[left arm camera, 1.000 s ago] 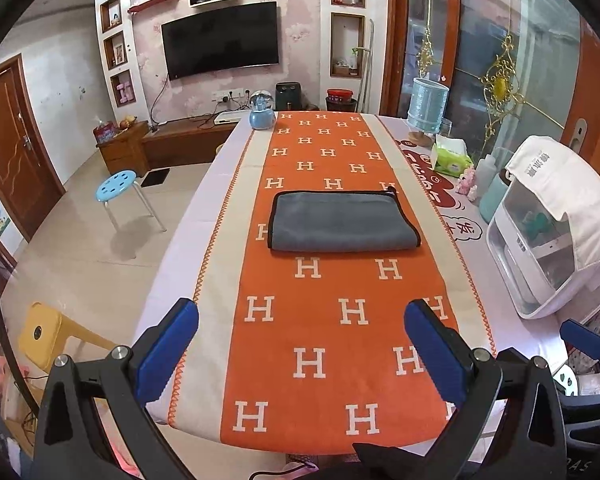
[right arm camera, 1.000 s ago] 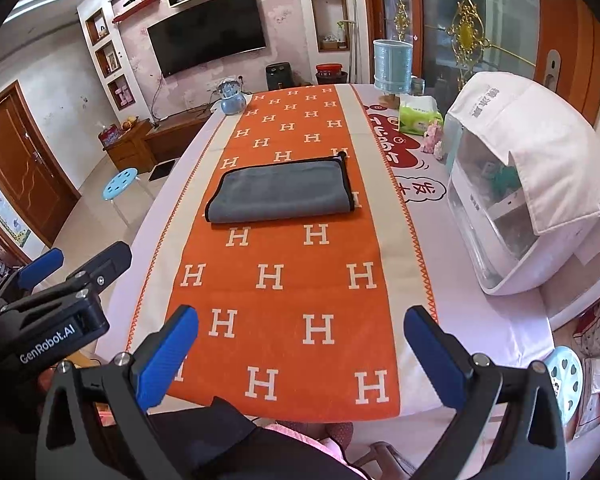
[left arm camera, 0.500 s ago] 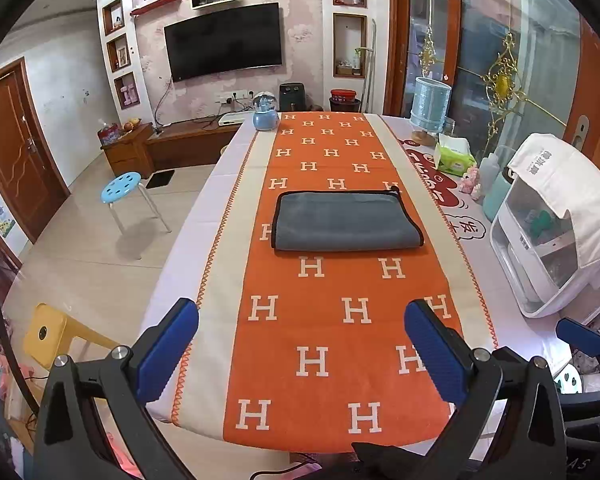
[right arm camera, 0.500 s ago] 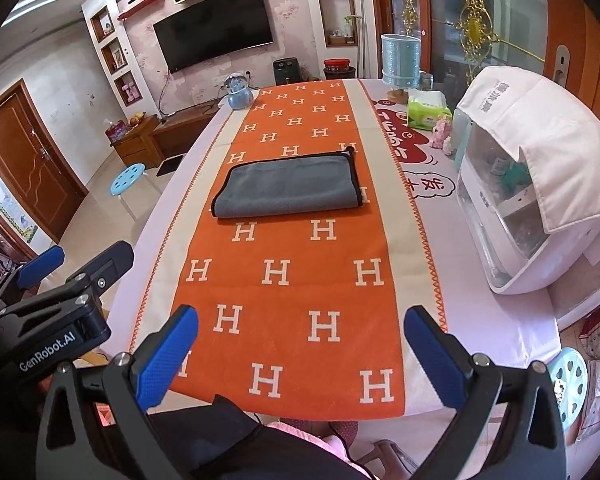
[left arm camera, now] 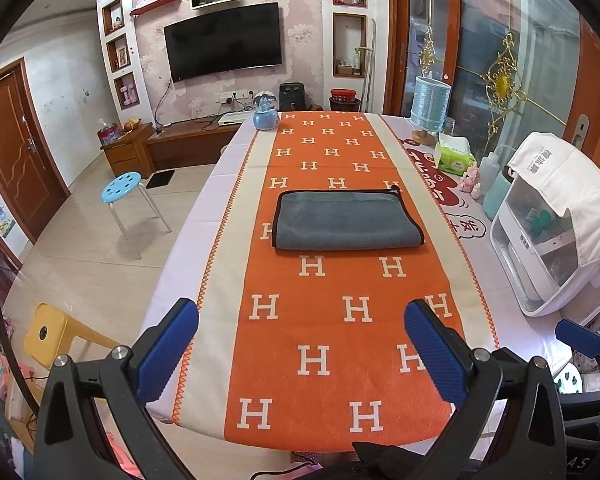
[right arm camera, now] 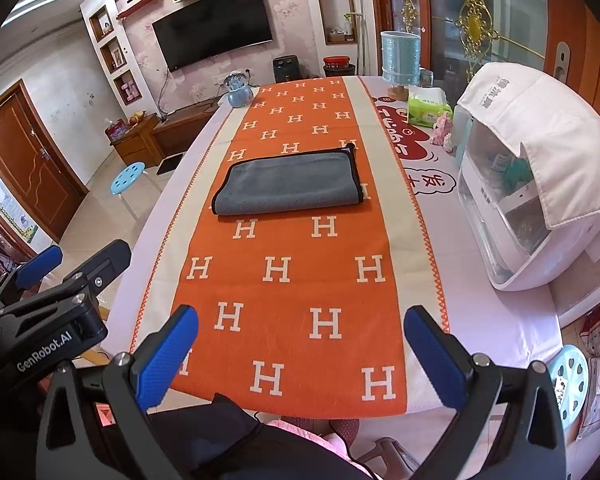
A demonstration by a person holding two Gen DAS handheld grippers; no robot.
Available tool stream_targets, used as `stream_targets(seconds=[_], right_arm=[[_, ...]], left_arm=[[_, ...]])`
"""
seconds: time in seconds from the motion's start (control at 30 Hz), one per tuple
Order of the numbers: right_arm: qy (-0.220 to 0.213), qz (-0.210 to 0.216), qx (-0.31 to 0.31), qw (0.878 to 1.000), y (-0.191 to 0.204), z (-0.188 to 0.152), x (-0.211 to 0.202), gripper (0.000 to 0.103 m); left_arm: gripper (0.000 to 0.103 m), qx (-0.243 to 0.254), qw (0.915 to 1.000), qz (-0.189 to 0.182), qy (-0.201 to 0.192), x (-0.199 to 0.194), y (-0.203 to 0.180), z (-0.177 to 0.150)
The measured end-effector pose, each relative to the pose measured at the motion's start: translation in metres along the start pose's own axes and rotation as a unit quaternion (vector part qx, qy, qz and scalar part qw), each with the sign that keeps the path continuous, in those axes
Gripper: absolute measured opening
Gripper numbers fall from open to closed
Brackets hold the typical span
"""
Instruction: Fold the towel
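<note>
A grey towel (left arm camera: 346,220) with black trim lies folded flat on the orange H-patterned runner (left arm camera: 332,320) in the middle of the table; it also shows in the right wrist view (right arm camera: 290,184). My left gripper (left arm camera: 302,354) is open and empty, held above the near end of the table, well short of the towel. My right gripper (right arm camera: 300,354) is open and empty, also at the near end. The left gripper's body shows at the left of the right wrist view (right arm camera: 40,312).
A white covered appliance (left arm camera: 552,224) stands at the table's right edge. A tissue pack (left arm camera: 454,156), a blue cylinder (left arm camera: 430,104) and a blue globe ornament (left arm camera: 265,114) stand at the far end. A blue stool (left arm camera: 122,188) and a yellow stool (left arm camera: 48,332) stand on the floor at left.
Both grippers have drawn slightly back and up from the table; the towel appears a little farther off. The towel itself has not moved.
</note>
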State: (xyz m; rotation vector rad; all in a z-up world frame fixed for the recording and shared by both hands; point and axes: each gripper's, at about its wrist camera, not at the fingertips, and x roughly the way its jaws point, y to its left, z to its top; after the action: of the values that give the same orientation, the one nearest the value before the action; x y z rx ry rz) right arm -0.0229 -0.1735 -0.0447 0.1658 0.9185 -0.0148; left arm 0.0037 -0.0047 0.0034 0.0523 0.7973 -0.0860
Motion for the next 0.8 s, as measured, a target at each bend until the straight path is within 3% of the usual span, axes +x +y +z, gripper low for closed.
stream_targets(seconds=[0.8], right_arm=[[0.012,-0.004,0.013,1.000,-0.0051,-0.0006,0.0046,0.103]], left_arm=[[0.102,0.000,1.0000,-0.002,0.005,-0.0001,0.0004,-0.0035]])
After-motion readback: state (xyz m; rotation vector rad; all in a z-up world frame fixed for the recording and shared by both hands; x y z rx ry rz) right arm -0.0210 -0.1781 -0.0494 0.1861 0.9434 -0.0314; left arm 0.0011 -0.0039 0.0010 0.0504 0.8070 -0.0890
